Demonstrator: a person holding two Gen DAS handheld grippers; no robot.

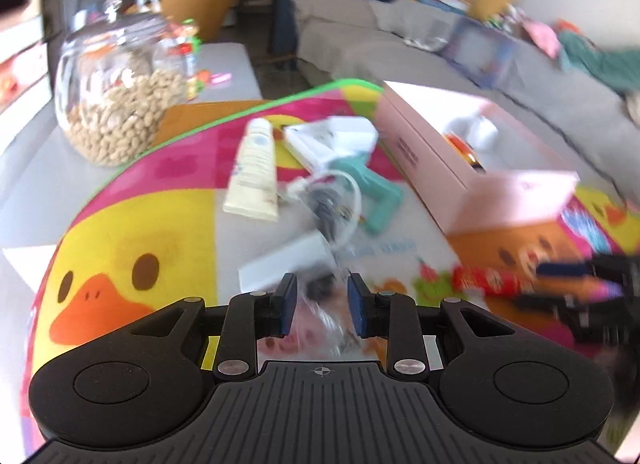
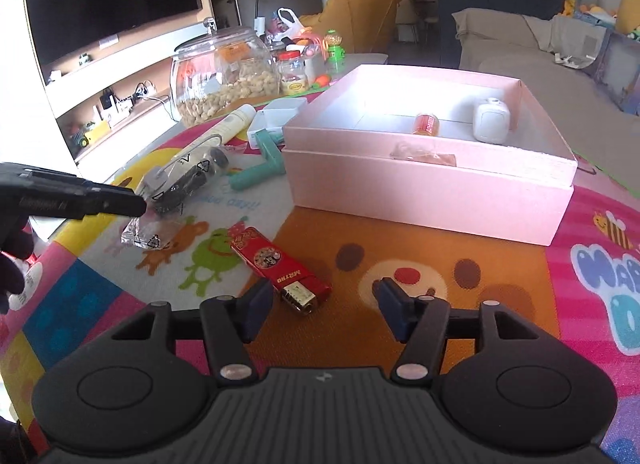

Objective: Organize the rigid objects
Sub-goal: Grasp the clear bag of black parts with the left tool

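While we hover right gripper point(image 2: 320, 300), jaws apart and empty, over red lighter point(image 2: 280, 270) on mat point(image 2: 440, 272) near pink box point(image 2: 428, 199), left gripper point(image 1: 322, 304) pinches clear bag point(image 1: 320, 296). Risk: lighter's far end lies left of centre, so jaws closing may push it aside.

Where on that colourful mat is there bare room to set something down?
The orange patch between the pink cardboard box and the red rectangular lighter lies bare. Inside the box, the near-left floor is free too. Left of the box it is crowded: cream tube, teal tool, clear plastic bags.
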